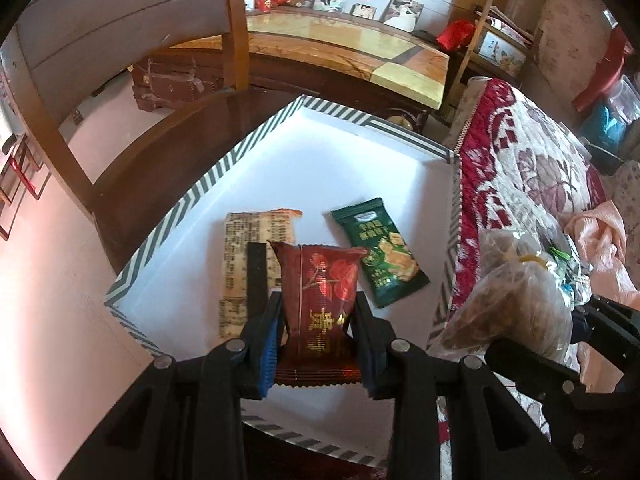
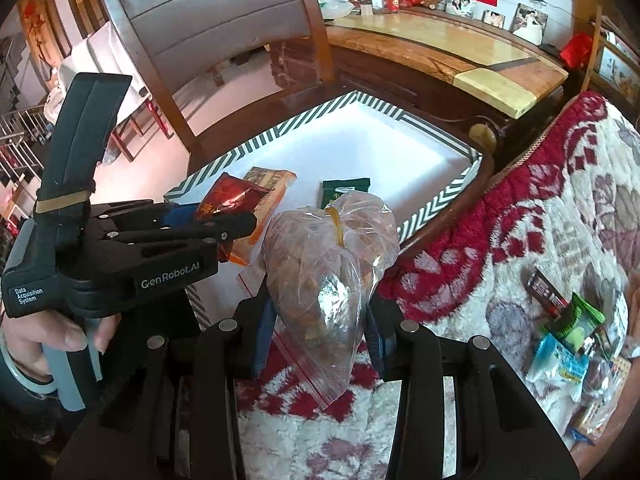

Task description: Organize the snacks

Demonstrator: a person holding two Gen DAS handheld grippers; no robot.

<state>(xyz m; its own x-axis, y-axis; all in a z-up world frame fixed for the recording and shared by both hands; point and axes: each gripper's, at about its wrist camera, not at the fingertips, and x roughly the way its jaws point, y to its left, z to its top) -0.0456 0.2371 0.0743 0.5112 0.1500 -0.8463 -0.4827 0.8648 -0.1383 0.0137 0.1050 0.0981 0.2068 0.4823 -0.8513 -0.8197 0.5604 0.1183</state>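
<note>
A dark red snack packet (image 1: 320, 296) with gold lettering stands upright between the blue pads of the left gripper (image 1: 318, 344), which is clenched on its lower half, above the near part of a white tray (image 1: 360, 168) with a grey-and-white striped rim. On the tray floor just behind the packet lies a long beige wrapper (image 1: 248, 248) covered in small print, running from the middle toward the near left edge; a green cracker packet (image 1: 378, 252) lies beside it toward the right edge, tilted, well short of the far corners.

The right gripper (image 2: 320, 328) grasps a clear zip bag (image 2: 332, 272) stuffed with brownish snacks and tied near its top with a yellow band; the bag hangs over the tray's near right edge and the red-and-white floral blanket (image 2: 520, 220) next to it. A person's hand (image 2: 60, 340) wraps the left gripper's handle. On the blanket, toward its right edge, a loose heap of small packets (image 2: 576, 340) lies well apart from the tray. The tray rests on a dark wooden surface (image 1: 160, 152).
</note>
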